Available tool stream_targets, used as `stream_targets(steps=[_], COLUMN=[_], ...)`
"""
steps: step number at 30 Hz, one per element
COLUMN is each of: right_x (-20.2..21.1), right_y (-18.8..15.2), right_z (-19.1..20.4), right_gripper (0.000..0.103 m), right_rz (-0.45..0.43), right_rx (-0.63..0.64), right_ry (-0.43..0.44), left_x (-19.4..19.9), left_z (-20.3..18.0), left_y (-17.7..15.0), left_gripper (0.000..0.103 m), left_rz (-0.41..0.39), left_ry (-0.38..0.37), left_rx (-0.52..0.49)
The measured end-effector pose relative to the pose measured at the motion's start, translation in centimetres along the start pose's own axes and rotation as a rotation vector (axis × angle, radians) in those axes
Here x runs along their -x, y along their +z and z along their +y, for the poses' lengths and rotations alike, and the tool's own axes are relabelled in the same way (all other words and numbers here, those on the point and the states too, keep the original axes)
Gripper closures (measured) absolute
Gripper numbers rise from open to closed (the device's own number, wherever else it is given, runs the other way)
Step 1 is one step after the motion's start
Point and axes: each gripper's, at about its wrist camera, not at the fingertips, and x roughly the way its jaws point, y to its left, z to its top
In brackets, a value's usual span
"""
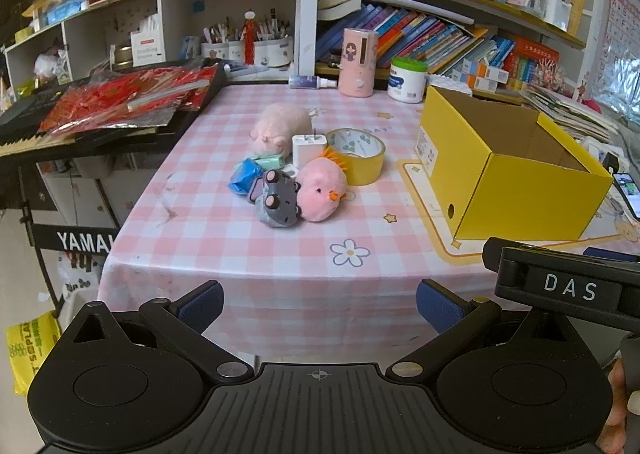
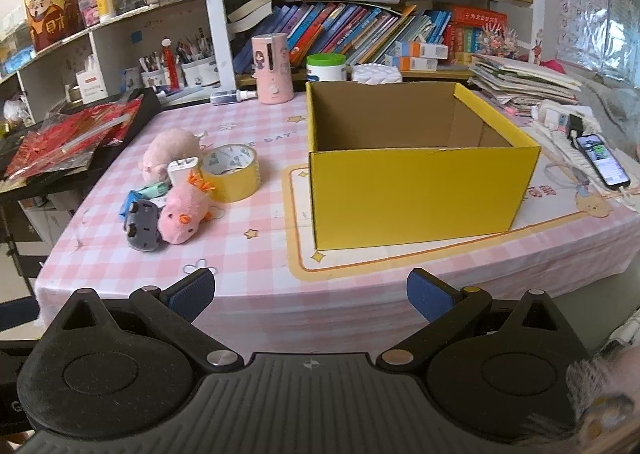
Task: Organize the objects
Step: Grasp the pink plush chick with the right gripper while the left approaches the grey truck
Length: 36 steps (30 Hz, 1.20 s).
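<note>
Nothing picked yet: left gripper (image 1: 319,306) and right gripper (image 2: 310,294) both spread, empty, low in frame; next, reach the toy pile (image 1: 298,182) at centre, then the box (image 2: 416,190).

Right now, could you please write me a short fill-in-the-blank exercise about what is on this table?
1. The cardboard box is coloured ____.
2. Inside, the box holds ____.
3. The tape roll lies to the ____ of the box in both views.
4. Both the left gripper and the right gripper are ____.

Missing words: yellow; nothing; left; open
</note>
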Motion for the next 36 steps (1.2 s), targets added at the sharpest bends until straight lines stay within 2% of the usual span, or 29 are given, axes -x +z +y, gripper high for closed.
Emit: stream_targets(steps=[20,23,25,30,36], right_x=[-3.0,-3.5,-3.9,-5.1,-6.8], right_y=[0.9,1.4,1.8,3.2,5.0], right_z=[2.6,3.2,3.7,4.3,5.2], right_gripper=[0.004,0.009,0.019,0.03,0.032], right_rz=[0.069,0.066,0.061,0.062,0.042], right_rx=[0.052,0.064,0.079,0.088,0.107], right_ry=[0.112,0.131,0.137,0.155,0.191], left_x=[-1.3,-1.6,-1.9,-2.5,-3.8], left_z=[2.7,3.4,4.0,5.0,5.5], left_y=[0.2,0.4,0.7,1.5,2.5], left_gripper=[0.001,0.001,0.001,0.001,0.002], left_rz=[0.026,0.023,0.02,0.0,-0.003], left_ry=[0.06,0.064,0.068,0.08,0.107], left_rx=[0.076,0.102,0.126,0.168,0.189])
